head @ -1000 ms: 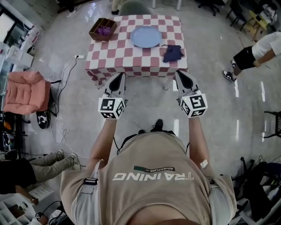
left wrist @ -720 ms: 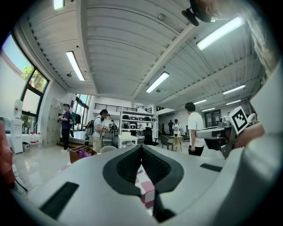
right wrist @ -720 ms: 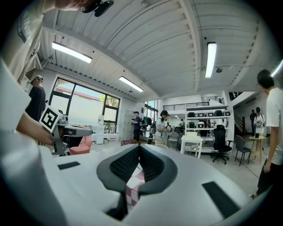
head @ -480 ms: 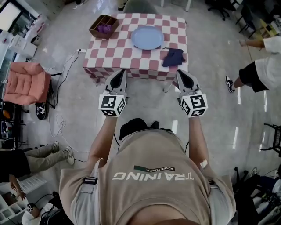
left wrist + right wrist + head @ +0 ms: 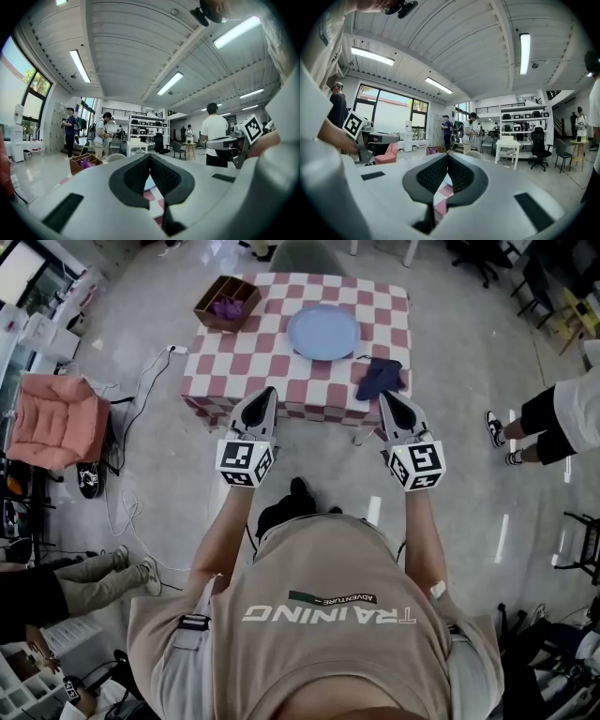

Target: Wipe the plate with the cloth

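The left gripper's (image 5: 269, 394) fingers (image 5: 135, 176) were pressed together at the tips, and nothing was between them. The right gripper's (image 5: 384, 397) fingers (image 5: 433, 174) were clenched the same way, and they held nothing either. Both pairs of fingers pointed at the tabletop (image 5: 292, 381) from in front of its near edge. They touched nothing on it.

The dark blue cloth (image 5: 380, 378) lay crumpled near the right front corner of the tabletop. It was just past the right gripper's fingertips, but apart from them. The round, pale blue plate (image 5: 323, 332) lay flat in the middle of the tabletop, towards the far side. It was farther from the fingers than the cloth was. The cloth sat beside the plate, to the right and nearer to the person, and the two did not touch. The tabletop wore a cover of pink and white squares.

A brown wooden box (image 5: 225, 301) stood on the far left corner of the tabletop. It had walls inside that split it into parts, and something purple (image 5: 226, 307) lay in one of them.

A pink padded chair (image 5: 52, 432) stood on the floor off to the left. Another person (image 5: 562, 413) stood off to the right.
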Motion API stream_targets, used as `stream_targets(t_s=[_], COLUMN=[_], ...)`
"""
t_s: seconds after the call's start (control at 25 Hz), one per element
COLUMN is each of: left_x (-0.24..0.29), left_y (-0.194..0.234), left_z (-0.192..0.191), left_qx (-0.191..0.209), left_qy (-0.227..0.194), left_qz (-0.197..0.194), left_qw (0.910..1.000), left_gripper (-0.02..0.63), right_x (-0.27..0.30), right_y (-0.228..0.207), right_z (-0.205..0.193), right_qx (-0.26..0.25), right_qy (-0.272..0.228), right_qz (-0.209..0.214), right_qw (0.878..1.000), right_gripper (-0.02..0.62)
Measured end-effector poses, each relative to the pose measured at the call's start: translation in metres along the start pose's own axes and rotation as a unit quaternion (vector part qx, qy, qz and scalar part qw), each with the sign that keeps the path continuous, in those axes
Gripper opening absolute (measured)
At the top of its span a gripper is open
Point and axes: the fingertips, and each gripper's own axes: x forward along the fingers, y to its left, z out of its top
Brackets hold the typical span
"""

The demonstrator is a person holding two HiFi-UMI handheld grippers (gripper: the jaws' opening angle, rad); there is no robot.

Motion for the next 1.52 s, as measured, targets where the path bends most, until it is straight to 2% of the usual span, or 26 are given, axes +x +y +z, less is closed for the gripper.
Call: stream_targets(t_s=[0.4,0.72,0.92,1.08,1.32,1.52], left_x=[0.053,0.081,0.092,0.104,0.133,0.162], left_y=[0.059,0.091,0.097,0.096,0.090,0.087], left_z=[0.013,0.003,-0.003,-0.006,0.001,0.005], left_qx=[0.000,0.003,-0.010,0.003,0.006,0.030], left_qy=[-0.005,0.003,0.012,0.020,0.018,0.017], left_qz=[-0.025,-0.049,-0.052,-0.044,-0.024,-0.017], left_qw=[0.9997,0.9988,0.9985,0.9988,0.9995,0.9993], left_gripper=[0.015,0.015,0.015,0.015,0.015,0.015], right_x=[0.069,0.106,0.119,0.133,0.155,0.173], right_y=[-0.013,-0.016,-0.020,-0.025,-0.060,-0.091], right_z=[0.014,0.013,0.011,0.006,0.008,0.011], right_qx=[0.006,-0.009,-0.017,-0.023,-0.017,-0.009], right_qy=[-0.002,0.013,0.022,0.025,0.010,-0.008], right_qz=[-0.023,-0.041,-0.039,-0.017,-0.005,0.006], right_qw=[1.000,0.999,0.999,0.999,1.000,1.000], right_gripper=[0.018,0.018,0.018,0.018,0.018,0.018])
